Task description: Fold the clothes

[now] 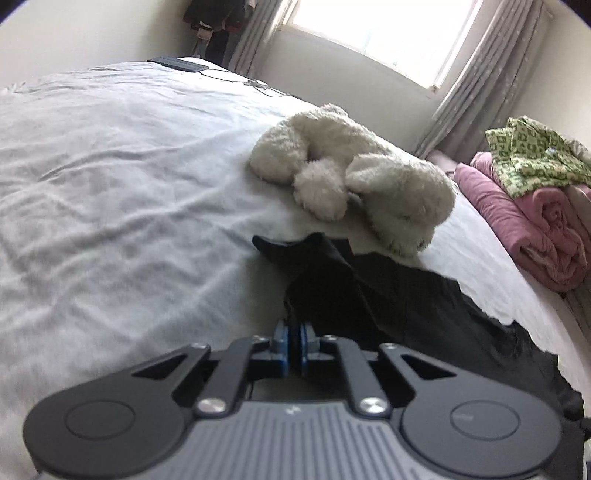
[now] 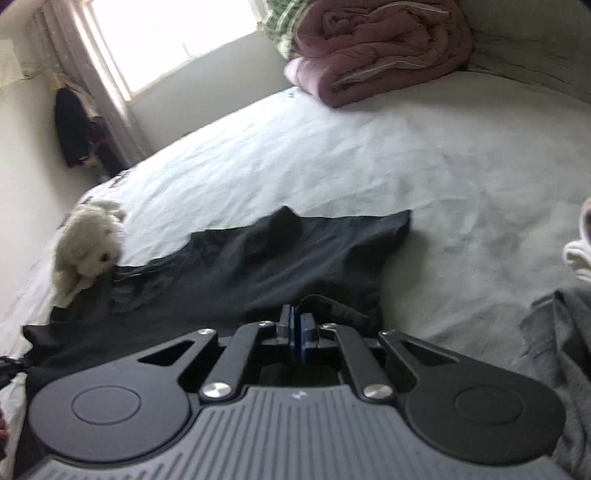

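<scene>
Both claws pinched on a black garment spread on the bed, a plush toy close by.

Nearest, the left gripper [image 1: 294, 332] has its blue pads drawn together on a raised fold of the black garment [image 1: 388, 291], and the right gripper [image 2: 297, 325] is likewise clamped narrow on a bunched edge of the same cloth [image 2: 258, 266], which lies rumpled across the pale bedsheet [image 1: 110, 184]. At the right edge of the right view a grey cloth [image 2: 565, 332] lies beside the garment. Just beyond the garment, touching its far edge, lies a white plush toy [image 1: 351, 177], the nearest thing in the way. Farther off, a rolled pink quilt [image 1: 528, 221] sits at the bed's edge with a green patterned cloth [image 1: 532, 158] on top. Behind are curtains [image 1: 476, 92] and a bright window [image 1: 376, 26].
</scene>
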`<state>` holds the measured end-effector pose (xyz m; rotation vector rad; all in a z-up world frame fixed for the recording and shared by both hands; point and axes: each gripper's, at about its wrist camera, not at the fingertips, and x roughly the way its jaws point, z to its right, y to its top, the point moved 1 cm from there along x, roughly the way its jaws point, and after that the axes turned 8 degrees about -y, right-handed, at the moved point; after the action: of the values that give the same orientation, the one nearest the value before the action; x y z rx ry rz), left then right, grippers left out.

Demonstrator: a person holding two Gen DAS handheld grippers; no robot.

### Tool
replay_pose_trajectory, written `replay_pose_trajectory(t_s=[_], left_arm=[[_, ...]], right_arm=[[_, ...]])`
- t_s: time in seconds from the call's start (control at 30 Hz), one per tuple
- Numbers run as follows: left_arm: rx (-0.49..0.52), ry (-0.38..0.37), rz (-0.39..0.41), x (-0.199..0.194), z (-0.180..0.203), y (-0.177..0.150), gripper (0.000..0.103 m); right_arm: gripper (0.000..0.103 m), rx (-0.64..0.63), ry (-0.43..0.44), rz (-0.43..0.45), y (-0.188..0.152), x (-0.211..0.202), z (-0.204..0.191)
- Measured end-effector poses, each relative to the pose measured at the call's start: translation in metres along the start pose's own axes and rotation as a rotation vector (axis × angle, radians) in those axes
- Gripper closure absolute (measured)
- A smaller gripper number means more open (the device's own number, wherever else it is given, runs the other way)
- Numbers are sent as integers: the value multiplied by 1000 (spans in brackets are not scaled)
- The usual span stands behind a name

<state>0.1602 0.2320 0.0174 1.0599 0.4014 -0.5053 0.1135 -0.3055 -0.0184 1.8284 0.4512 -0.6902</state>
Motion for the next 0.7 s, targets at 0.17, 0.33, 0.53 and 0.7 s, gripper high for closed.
replay_pose_trajectory(t_s=[0.17,0.33,0.53,0.7], left_arm=[[17,19,-11,8,-2,-6,97],[-1,16,4,1,-4,-2,97],[-3,10,20,-1,-4,0,97],[8,-3,44,-4,-2,3,97]], right_arm=[[101,-29,-34,-18,-10,14,2],[102,-29,-45,27,-5,3,2],[102,-92,-72,63,-5,-1,-7],[102,-125,-72,106,-2,-10,-15]])
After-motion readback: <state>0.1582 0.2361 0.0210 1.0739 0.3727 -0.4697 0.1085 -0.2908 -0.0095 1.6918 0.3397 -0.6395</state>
